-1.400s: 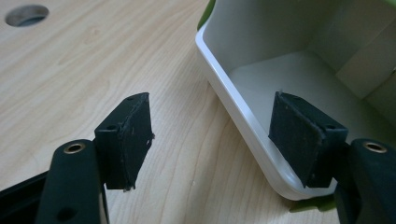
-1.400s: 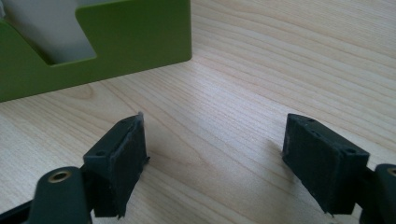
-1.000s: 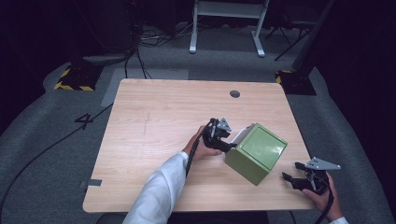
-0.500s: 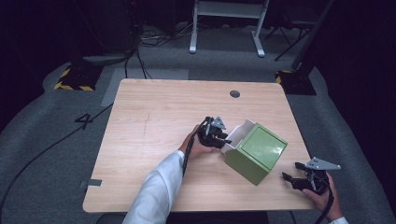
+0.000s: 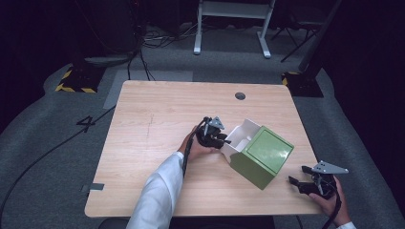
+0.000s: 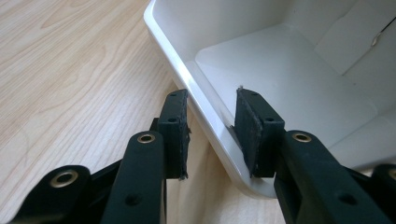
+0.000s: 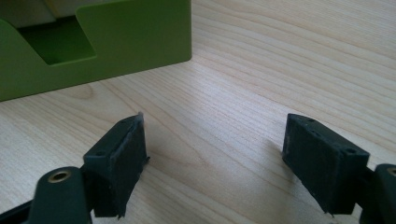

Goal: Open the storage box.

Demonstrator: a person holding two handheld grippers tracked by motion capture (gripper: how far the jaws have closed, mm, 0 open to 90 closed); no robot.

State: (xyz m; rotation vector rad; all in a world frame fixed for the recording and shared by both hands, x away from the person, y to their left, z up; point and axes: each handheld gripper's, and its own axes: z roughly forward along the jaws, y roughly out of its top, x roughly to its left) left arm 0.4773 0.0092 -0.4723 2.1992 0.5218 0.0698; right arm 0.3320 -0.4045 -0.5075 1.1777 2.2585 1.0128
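Between the two pads of the left gripper (image 6: 210, 135) stands the rim of the white drawer (image 6: 280, 74): one pad (image 6: 175, 130) sits outside the wall, over the wooden table (image 6: 70, 70), and the other pad (image 6: 254, 130) sits inside, over the drawer's pale floor. The jaws have just been closing, with that rim between them, and they now pinch it at the rounded corner nearest the gripper. Beyond the inner pad the drawer's floor runs away to its far wall, and nothing lies in the part that shows. From the high view, the left gripper (image 5: 217, 136) lies level at the drawer's open end, and the drawer (image 5: 246, 133) sticks partway out of the green box (image 5: 265, 157), which sits on the far side of the drawer from the fingers. Near the table's right front edge, the right gripper (image 5: 298, 183) is held in the person's other hand, well apart from the left one, its tips pointing at the box but short of it. Its jaws stand wide open around bare wood with nothing between them (image 7: 212, 158), and just past the fingertips the green box (image 7: 130, 37) fills the upper left, showing a cut-out in its wall.
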